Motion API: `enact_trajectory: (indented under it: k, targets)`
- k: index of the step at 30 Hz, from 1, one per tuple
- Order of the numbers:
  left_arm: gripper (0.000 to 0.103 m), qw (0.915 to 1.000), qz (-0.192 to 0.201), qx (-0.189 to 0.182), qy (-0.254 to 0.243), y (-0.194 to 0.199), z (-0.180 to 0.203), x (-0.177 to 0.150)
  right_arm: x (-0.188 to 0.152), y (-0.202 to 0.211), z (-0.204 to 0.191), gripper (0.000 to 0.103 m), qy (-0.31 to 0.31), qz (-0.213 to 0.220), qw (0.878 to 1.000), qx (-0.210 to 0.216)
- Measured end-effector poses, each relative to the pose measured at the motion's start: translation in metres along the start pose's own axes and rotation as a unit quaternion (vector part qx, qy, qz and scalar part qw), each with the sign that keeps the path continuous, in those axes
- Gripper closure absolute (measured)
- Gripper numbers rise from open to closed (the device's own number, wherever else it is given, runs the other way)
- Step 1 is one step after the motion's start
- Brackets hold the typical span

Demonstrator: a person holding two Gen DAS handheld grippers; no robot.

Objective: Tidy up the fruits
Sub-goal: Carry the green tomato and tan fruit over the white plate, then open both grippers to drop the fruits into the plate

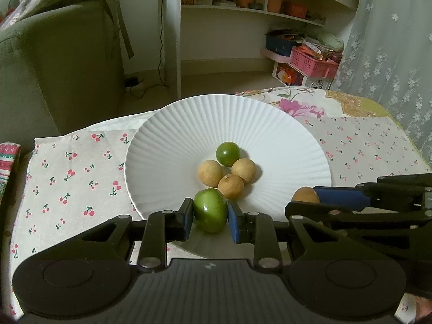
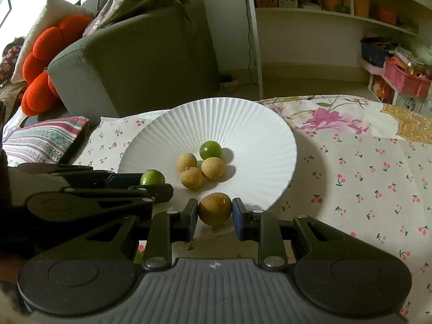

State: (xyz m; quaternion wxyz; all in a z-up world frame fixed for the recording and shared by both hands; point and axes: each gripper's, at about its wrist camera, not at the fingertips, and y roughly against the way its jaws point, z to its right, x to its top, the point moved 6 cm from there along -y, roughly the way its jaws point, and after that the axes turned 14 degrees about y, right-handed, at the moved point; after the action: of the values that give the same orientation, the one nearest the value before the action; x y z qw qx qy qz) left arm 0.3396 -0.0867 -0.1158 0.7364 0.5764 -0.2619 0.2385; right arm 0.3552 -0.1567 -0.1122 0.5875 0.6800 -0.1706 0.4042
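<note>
A white ribbed plate (image 1: pixel 189 124) (image 2: pixel 243 118) rests on a cherry-print cloth. Near its middle lie one small green lime (image 1: pixel 228 153) (image 2: pixel 210 148) and three tan longans (image 1: pixel 210 173) (image 2: pixel 213 168) bunched together. My left gripper (image 1: pixel 210 217) is shut on a second green lime (image 1: pixel 210 209) over the plate's near rim. My right gripper (image 2: pixel 215 213) is shut on a brown longan (image 2: pixel 215 208), also above the near rim. Each gripper shows in the other's view: the right one (image 1: pixel 310 197) with its longan (image 1: pixel 305 195), the left one (image 2: pixel 151 181) with its lime (image 2: pixel 152 177).
The cherry-print cloth (image 1: pixel 75 178) (image 2: pixel 364 183) covers the surface around the plate. A floral cloth (image 2: pixel 332 116) lies behind it. A grey sofa (image 2: pixel 140 59) stands at the back left, white shelves (image 1: pixel 256 8) and a pink basket (image 1: pixel 313 62) at the back right.
</note>
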Motion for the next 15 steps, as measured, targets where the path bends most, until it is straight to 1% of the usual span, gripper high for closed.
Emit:
enact_trajectory:
  k: [2, 5, 15]
  targets:
    - [0.088, 1.0000, 0.001, 0.000, -0.001, 0.002, -0.001, 0.000, 0.000, 0.000, 0.000, 0.078, 0.000, 0.000, 1.000, -0.001]
    - [0.084, 1.0000, 0.003, -0.003, 0.000, 0.004, -0.002, 0.000, 0.000, 0.001, 0.000, 0.078, -0.001, 0.000, 1.000, -0.003]
    - [0.080, 0.9998, 0.007, -0.011, 0.017, 0.017, -0.011, 0.000, 0.001, 0.005, 0.005, 0.076, -0.016, 0.008, 1.000, -0.003]
